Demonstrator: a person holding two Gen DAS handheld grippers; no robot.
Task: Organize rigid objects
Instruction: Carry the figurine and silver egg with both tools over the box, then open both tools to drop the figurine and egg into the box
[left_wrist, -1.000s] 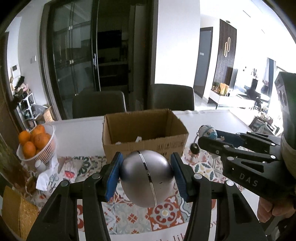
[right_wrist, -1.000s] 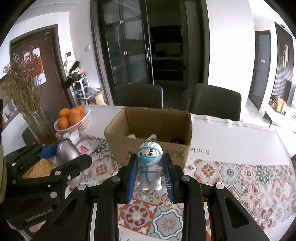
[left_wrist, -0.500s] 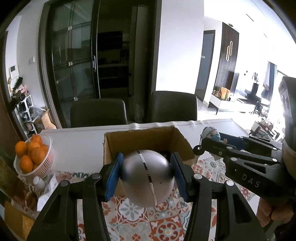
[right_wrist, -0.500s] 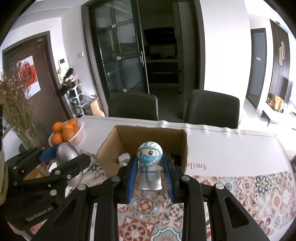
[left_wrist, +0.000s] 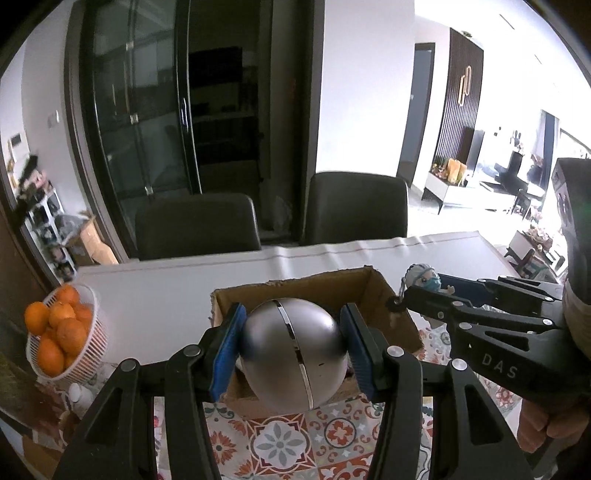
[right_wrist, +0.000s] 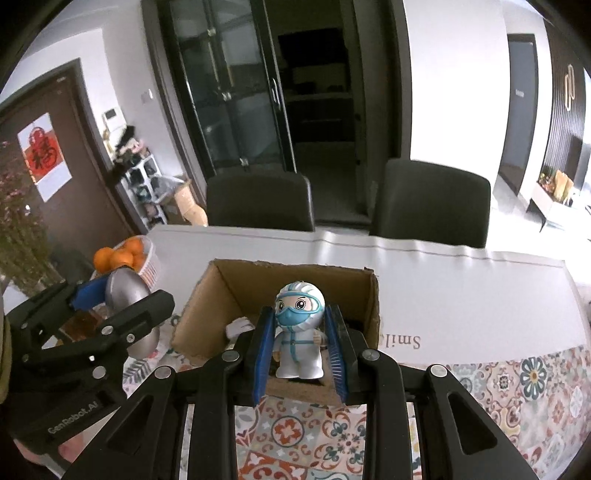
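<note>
My left gripper is shut on a silver egg-shaped ball, held in the air at the near wall of an open cardboard box. In the right wrist view that ball shows at the left, clamped in the left gripper. My right gripper is shut on a small white figurine with a blue mask, also held over the near edge of the box. The figurine shows at the right in the left wrist view. White scraps lie inside the box.
A white basket of oranges stands at the table's left side. Two dark chairs stand behind the white table. A patterned tile cloth covers the near part. Dried flowers rise at far left. A hand holds the right gripper.
Both grippers have travelled forward toward the box with their objects still clamped. The box has come closer and now lies right under the ball and the figurine.
</note>
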